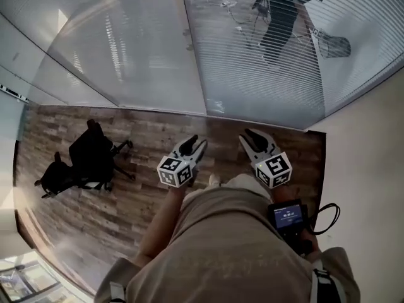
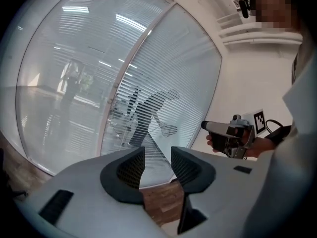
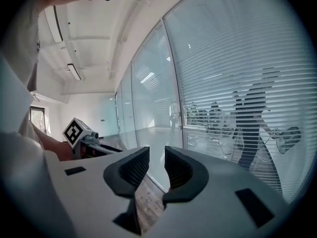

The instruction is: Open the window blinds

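Note:
The window blinds (image 1: 265, 49) hang behind a glass wall ahead, their slats lying close so that the room beyond shows only in thin stripes. They also fill the left gripper view (image 2: 168, 93) and the right gripper view (image 3: 237, 83). My left gripper (image 1: 194, 142) and right gripper (image 1: 249, 136) are held side by side in front of my body, well short of the glass. The left gripper (image 2: 157, 155) is open with nothing between its pads. My right gripper (image 3: 156, 155) is open too, also with nothing in it. No cord or wand shows.
A black office chair (image 1: 91, 156) stands on the wooden floor at the left. A white wall (image 1: 372, 169) closes the right side. A frame post (image 1: 194, 49) splits the glass panels. A person (image 1: 281, 17) walks behind the blinds. A small screen device (image 1: 289, 216) hangs at my waist.

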A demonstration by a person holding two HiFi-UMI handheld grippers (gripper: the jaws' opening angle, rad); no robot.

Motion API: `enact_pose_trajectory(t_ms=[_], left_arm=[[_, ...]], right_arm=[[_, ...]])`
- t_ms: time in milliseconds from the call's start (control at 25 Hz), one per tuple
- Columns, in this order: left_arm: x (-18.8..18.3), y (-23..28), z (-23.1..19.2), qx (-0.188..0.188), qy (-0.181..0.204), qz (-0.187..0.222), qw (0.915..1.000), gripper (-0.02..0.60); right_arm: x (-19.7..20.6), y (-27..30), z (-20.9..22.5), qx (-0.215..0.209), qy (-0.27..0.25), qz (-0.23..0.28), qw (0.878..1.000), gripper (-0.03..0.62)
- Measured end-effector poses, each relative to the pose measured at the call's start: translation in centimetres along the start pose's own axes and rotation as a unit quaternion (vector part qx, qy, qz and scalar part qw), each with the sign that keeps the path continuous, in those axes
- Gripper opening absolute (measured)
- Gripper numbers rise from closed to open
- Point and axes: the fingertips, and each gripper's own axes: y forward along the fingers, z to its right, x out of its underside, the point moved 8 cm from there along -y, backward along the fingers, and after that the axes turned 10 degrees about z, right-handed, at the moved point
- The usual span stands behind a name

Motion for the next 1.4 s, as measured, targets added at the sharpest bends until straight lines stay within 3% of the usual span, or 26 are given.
enact_pose_trajectory(t_ms=[320, 520, 760, 1000, 1200, 1400], left_arm=[[3.1, 1.5, 7.5, 0.030, 0.018, -0.025, 0.9990, 0.158], [6.5, 1.8, 15.3, 0.041, 0.019, -0.042, 0.9981, 0.158], [11.9, 0.6, 24.4, 0.039, 0.020, -0.048, 0.9979, 0.160], [18.1, -4.2, 31.1, -0.002, -0.001, -0.052, 0.9987, 0.158], [22.3, -9.9, 35.3, -0.046, -0.024, -0.056, 0.9970, 0.160], [24.0, -15.8, 37.5, -0.077, -0.038, -0.047, 0.9951, 0.160]], right_arm=[[2.3, -8.3, -0.3, 0.002, 0.023, -0.002, 1.000, 0.103], [2.7, -17.0, 0.1, -0.001, 0.035, -0.003, 0.999, 0.103], [4.7, -27.9, 1.1, 0.028, 0.049, -0.001, 0.998, 0.103], [6.3, -35.9, 0.0, 0.045, 0.048, -0.002, 0.998, 0.103], [8.0, -41.6, -1.3, 0.094, 0.064, -0.019, 0.993, 0.103], [9.7, -43.9, -5.0, 0.092, 0.088, -0.044, 0.991, 0.103]])
